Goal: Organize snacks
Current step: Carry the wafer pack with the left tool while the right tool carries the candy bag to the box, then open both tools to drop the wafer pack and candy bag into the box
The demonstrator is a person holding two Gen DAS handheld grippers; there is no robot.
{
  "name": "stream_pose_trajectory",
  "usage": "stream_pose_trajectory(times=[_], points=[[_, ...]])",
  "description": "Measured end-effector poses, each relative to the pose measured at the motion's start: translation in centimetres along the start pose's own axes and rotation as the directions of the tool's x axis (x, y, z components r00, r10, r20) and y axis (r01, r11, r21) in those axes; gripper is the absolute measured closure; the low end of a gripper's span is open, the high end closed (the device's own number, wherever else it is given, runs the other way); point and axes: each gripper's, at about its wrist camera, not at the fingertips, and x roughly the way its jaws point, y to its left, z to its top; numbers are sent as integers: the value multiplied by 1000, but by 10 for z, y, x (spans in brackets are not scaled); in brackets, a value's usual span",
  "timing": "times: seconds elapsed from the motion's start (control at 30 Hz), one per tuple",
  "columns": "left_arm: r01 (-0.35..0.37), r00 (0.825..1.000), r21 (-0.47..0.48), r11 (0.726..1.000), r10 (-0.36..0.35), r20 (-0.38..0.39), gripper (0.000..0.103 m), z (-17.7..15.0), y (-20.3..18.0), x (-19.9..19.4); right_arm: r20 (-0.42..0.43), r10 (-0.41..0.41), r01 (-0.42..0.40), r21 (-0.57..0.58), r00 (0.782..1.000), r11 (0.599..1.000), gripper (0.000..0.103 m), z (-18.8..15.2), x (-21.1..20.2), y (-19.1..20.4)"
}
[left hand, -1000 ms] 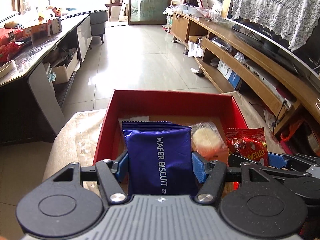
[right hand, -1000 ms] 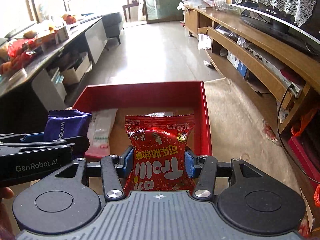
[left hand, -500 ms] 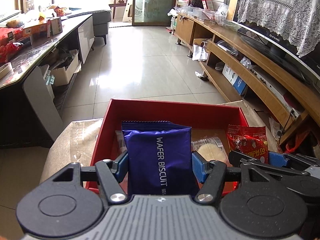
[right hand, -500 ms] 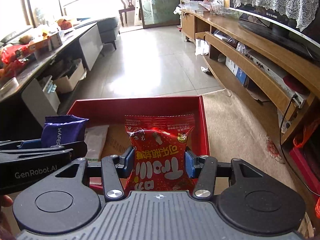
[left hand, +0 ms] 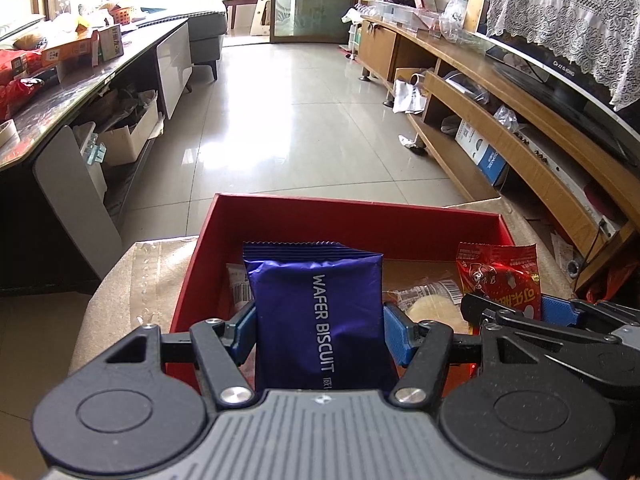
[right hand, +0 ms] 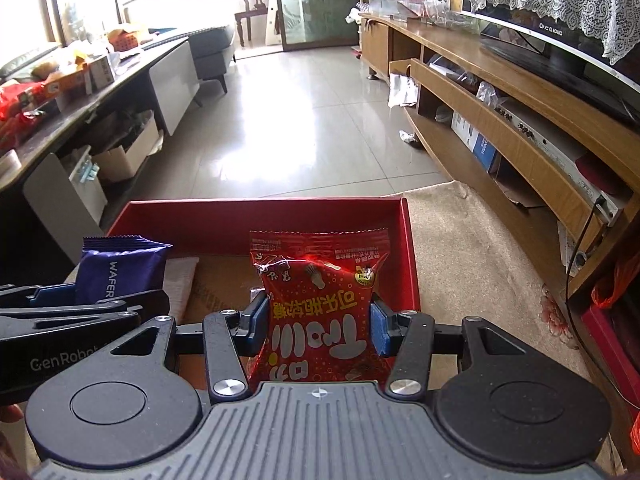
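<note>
The left tongs [left hand: 318,320] are clamped on a blue wafer pack [left hand: 318,312], their blue pads pressing its two sides so the pack stands upright between them, its crimped top edge uppermost. The right tongs [right hand: 318,322] are closed the same way on a red snack bag [right hand: 320,304], which also stands upright, its printed characters upside down in the right wrist view. Both packs hang over the near part of a red box [left hand: 352,212], the wafer pack toward the left side and the red bag toward the right wall.

The box sits on a beige cloth [right hand: 472,256] that covers the surface under it. Its floor is brown card. On that floor lies a clear packet with a pale round cake [left hand: 434,306], between the two held packs in the left wrist view, and a white packet [right hand: 180,280] lies flat by the left wall, partly hidden behind the wafer pack.

The two tongs are close side by side; each appears at the edge of the other's view. Beyond the box stretches a tiled floor [left hand: 288,120], with a long wooden TV unit [right hand: 520,92] on the right.
</note>
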Motion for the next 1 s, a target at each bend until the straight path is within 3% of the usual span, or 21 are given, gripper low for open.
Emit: stream_pose_trajectory(times=[1.0], points=[[-53, 997, -14, 999, 52, -49, 46, -5, 8, 38, -20, 11, -12, -25, 1000, 1000, 45, -5, 32, 3]])
